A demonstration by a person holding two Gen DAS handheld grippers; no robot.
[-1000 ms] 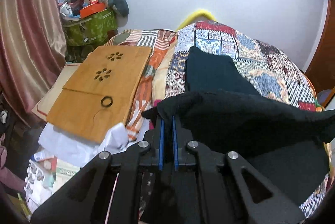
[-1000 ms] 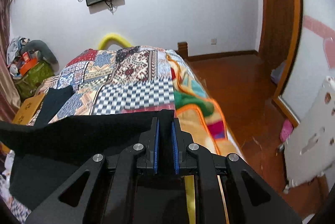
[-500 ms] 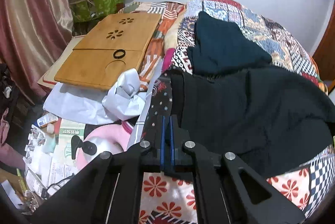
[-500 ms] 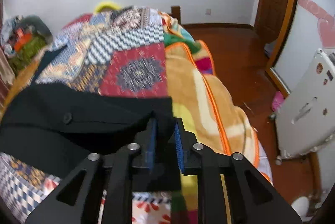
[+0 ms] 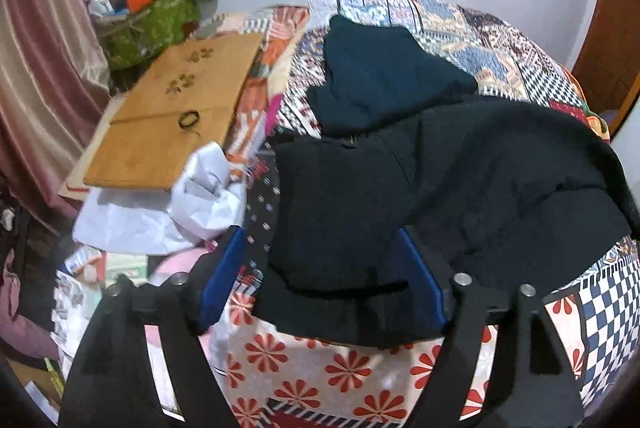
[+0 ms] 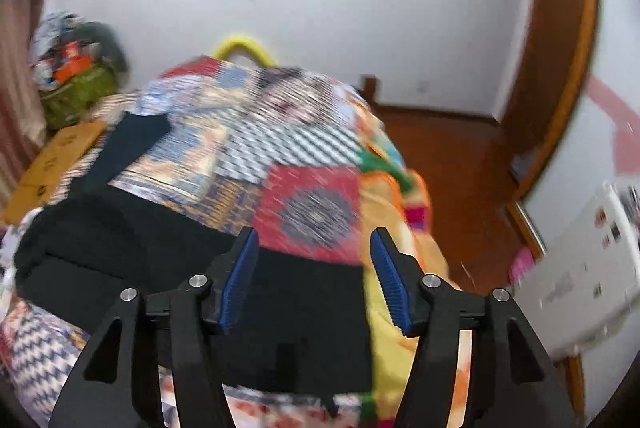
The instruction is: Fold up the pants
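Observation:
Black pants (image 5: 460, 187) lie spread across the near edge of the patchwork bed (image 5: 500, 51); they show in the right wrist view (image 6: 120, 252) too. My left gripper (image 5: 320, 268) is open, jaws wide, with the pants' left edge lying loose between the blue pads (image 5: 220, 280). My right gripper (image 6: 314, 268) is open, jaws wide, above the pants' right end, holding nothing. A second dark teal garment (image 5: 384, 79) lies folded further up the bed, partly under the black pants.
A wooden lap tray (image 5: 172, 119) and crumpled white paper (image 5: 200, 195) lie left of the bed. A cluttered green bag (image 5: 152, 23) stands in the corner. Wooden floor (image 6: 452, 163), a door frame (image 6: 560, 67) and a white panel (image 6: 580, 268) lie to the right.
Both grippers lowered the black pants onto the bed and opened, letting go of the cloth. The pants now lie flat. The right view is blurred by motion.

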